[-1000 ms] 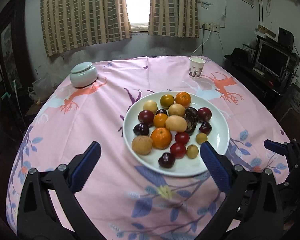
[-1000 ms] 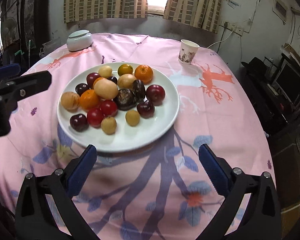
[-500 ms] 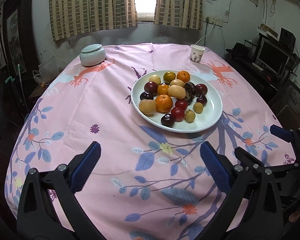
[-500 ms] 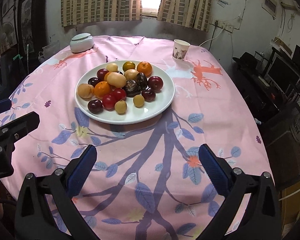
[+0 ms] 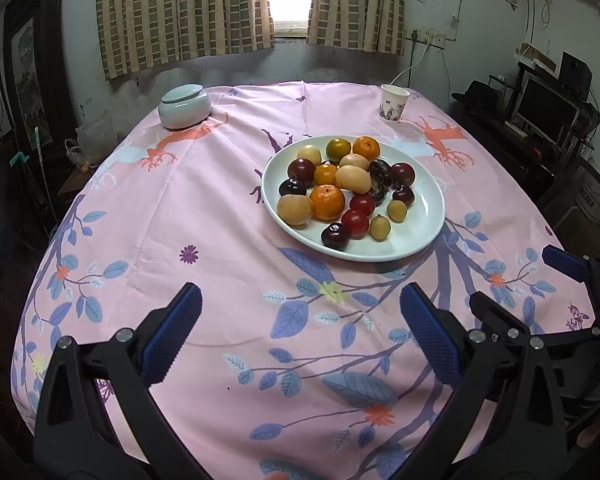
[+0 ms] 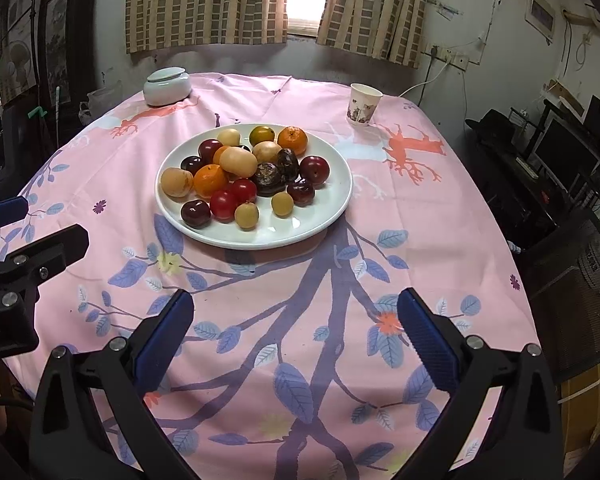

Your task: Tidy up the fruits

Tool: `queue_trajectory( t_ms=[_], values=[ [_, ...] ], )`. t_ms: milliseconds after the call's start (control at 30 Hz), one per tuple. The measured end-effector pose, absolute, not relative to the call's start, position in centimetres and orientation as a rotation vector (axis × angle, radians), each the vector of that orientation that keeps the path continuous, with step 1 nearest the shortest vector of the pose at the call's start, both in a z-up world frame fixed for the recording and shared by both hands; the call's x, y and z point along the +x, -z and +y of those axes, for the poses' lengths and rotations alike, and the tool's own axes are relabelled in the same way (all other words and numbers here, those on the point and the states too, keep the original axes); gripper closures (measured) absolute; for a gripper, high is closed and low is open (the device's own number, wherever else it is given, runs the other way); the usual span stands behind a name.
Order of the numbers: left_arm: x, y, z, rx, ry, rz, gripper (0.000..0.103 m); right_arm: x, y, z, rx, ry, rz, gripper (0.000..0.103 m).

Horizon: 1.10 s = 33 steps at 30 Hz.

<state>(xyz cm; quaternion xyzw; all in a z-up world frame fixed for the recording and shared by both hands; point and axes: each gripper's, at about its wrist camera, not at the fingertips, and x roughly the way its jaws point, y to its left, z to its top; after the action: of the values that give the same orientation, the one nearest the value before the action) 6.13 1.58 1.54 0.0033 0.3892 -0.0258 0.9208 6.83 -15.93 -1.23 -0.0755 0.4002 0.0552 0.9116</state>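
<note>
Both grippers, left gripper (image 5: 300, 320) and right gripper (image 6: 296, 320), hover wide open and empty, well short of the white plate (image 6: 324, 216) heaped with fruits (image 6: 240, 172).

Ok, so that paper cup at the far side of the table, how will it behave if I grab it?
The paper cup probably crushes under a firm squeeze, given its thin walls. Tall and narrow-based, it likely tips if nudged. Contents unseen.
</note>
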Motion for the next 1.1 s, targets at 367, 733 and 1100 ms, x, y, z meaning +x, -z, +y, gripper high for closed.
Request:
queue_trajectory(
  t_ms=[367, 733, 1100],
  values=[
    [6.27, -1.55, 1.53, 0.007, 0.053, 0.800, 0.002, 7.04, 1.35, -16.16, -0.149, -0.113, 0.833, 0.001],
    [6.52, -1.44, 1.44, 0.015, 0.051, 0.798, 0.002, 7.12, 1.52, -16.24, -0.145, -0.114, 0.836, 0.001],
    [6.62, -1.08, 1.28, 0.018, 0.063, 0.809, 0.002, 7.15, 1.50, -16.25, -0.144, -0.113, 0.838, 0.001]
  ],
)
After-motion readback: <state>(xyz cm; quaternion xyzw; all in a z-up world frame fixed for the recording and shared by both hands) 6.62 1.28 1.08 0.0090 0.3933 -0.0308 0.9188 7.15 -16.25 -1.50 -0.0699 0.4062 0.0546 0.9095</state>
